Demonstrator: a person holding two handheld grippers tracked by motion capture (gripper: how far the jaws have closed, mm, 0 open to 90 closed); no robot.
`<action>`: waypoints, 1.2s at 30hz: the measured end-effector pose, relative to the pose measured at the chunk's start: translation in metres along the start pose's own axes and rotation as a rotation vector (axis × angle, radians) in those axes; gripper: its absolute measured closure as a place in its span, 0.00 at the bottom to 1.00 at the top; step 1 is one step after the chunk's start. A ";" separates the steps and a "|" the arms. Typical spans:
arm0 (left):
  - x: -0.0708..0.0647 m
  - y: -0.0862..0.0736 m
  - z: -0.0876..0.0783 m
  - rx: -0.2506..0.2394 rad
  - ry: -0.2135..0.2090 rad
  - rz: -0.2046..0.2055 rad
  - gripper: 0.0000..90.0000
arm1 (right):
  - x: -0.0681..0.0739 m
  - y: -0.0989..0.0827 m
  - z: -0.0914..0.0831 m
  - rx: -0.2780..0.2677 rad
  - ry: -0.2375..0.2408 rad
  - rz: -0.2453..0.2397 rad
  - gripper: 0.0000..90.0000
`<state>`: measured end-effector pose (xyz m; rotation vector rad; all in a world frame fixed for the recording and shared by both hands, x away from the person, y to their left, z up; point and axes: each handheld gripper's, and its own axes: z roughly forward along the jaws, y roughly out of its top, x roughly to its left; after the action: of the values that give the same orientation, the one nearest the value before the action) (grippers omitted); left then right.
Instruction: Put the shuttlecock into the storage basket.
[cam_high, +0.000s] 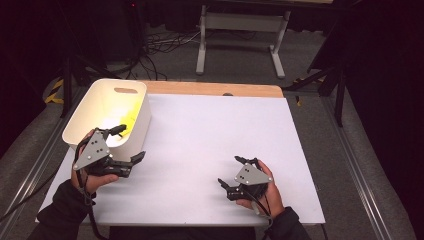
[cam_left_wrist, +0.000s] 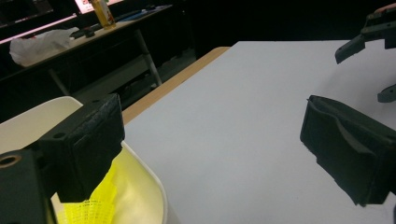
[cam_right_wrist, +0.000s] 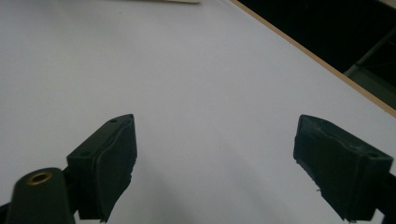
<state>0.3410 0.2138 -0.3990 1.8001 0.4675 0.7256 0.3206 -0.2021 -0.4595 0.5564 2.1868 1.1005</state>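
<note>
- The left gripper hangs released, its matte black jaws spread wide, one over the rim of the white plastic bin, the other over the table.
- A yellow, fine-meshed shuttlecock lies inside the smooth, round-cornered bin, under the near jaw.
- The right gripper is released too, empty, its padded blocky jaws apart above the flat white tabletop.

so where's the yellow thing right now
In the high view the yellow thing lies inside the white bin at the table's far left, just beyond the open left gripper.
</note>
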 end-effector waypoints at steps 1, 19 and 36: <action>-0.001 0.000 0.000 0.001 -0.003 0.002 0.08 | 0.000 0.000 0.000 0.000 0.000 -0.001 0.16; -0.015 0.000 0.006 0.005 -0.045 0.035 0.08 | 0.001 0.001 -0.001 0.001 -0.007 -0.015 0.16; -0.029 -0.008 0.015 0.022 -0.083 0.060 0.07 | 0.001 0.001 -0.001 0.000 -0.009 -0.024 0.16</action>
<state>0.3303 0.1875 -0.4170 1.8633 0.3692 0.6866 0.3188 -0.2016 -0.4589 0.5327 2.1805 1.0837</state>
